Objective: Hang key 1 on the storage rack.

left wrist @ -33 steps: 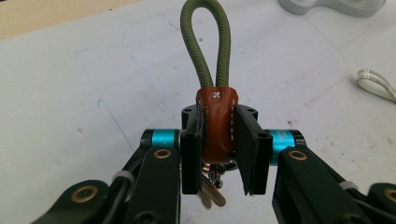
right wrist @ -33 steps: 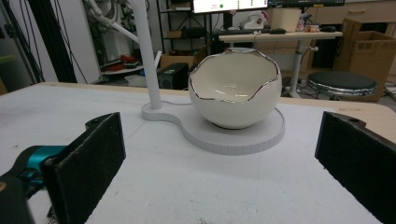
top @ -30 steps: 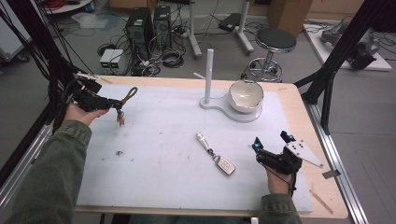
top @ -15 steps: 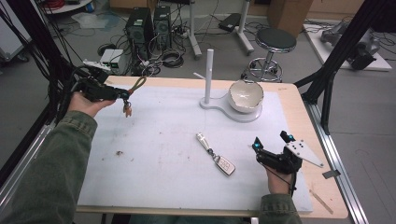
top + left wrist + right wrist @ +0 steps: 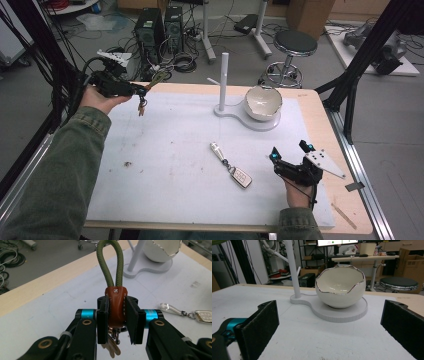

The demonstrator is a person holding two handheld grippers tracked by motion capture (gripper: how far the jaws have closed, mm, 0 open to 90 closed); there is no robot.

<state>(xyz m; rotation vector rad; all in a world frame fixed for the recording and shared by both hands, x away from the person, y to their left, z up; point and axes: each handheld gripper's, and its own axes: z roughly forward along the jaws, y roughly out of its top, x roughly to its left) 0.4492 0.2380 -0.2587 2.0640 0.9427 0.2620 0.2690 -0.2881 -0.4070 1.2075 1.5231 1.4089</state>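
Clearly the left gripper (image 5: 117, 315) pinches the brown leather tab of a key ring (image 5: 115, 303), its green cord loop (image 5: 110, 263) pointing forward and keys dangling below, raised over the table's far left corner, likely for hanging on the white stand (image 5: 224, 80). Meanwhile the right gripper (image 5: 290, 152) rests near the table's front edge, jaws wide apart and empty, facing the egg-shaped bowl (image 5: 340, 287).
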